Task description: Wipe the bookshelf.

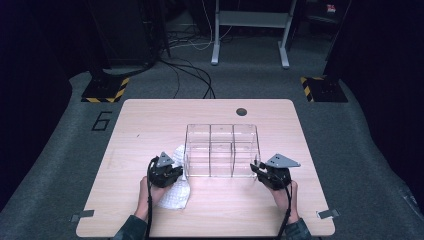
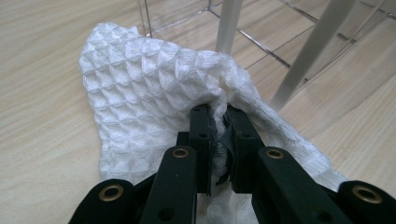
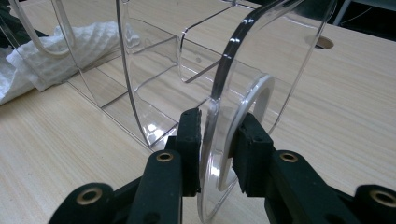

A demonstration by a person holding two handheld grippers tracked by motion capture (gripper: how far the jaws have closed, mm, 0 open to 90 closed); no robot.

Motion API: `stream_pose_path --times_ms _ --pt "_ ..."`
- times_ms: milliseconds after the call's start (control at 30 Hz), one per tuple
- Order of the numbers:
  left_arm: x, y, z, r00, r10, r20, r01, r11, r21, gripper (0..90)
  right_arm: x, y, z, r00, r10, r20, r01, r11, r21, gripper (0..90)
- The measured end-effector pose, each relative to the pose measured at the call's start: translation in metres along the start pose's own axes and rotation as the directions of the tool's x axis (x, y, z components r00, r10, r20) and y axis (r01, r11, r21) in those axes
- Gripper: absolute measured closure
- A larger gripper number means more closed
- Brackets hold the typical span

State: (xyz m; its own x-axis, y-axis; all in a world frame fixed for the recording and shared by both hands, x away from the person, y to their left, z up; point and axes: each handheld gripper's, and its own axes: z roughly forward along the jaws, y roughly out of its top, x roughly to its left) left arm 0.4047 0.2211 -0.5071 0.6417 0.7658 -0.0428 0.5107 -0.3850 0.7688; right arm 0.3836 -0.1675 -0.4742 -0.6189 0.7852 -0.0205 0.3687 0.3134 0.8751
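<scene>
1. High view: the left gripper (image 1: 174, 169) is pinching the white waffle cloth (image 1: 176, 196), lying beside the clear organizer (image 1: 222, 150) on the table (image 1: 150, 120).
2. The right gripper (image 1: 256, 168) is clamping the organizer's right end wall.

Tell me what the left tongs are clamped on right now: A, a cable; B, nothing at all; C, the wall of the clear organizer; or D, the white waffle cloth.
D: in the left gripper view the left tongs are pinched shut on a fold of the white waffle cloth.
</scene>
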Motion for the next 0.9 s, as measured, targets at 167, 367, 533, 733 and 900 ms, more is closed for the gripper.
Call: stream_pose_path --times_ms 167,367,533,733,900 --pt "0.005 0.004 -0.009 0.9995 -0.012 -0.029 0.011 0.9997 -0.020 82.7 0.000 0.000 0.000 1.0000 -0.002 0.001 0.002 1.000 0.001 73.4" --pt "0.013 0.014 -0.032 0.9975 -0.022 -0.067 0.015 0.9946 -0.103 82.8 0.000 0.000 0.000 1.0000 -0.002 0.001 0.002 1.000 0.000 73.4" --pt "0.015 0.028 -0.059 0.9950 -0.042 -0.090 0.022 0.9772 -0.211 82.8 0.000 0.000 0.000 1.0000 -0.001 0.003 0.001 1.000 0.001 73.4" --pt "-0.001 0.046 -0.077 0.9968 0.027 -0.075 -0.045 0.9659 -0.255 82.8 0.001 0.000 0.000 1.0000 -0.001 0.003 0.001 1.000 0.002 73.4" --pt "-0.009 0.047 -0.068 0.9955 0.057 -0.076 -0.073 0.9727 -0.220 82.8 0.001 0.000 0.000 1.0000 -0.002 0.004 0.002 1.000 0.002 73.4"
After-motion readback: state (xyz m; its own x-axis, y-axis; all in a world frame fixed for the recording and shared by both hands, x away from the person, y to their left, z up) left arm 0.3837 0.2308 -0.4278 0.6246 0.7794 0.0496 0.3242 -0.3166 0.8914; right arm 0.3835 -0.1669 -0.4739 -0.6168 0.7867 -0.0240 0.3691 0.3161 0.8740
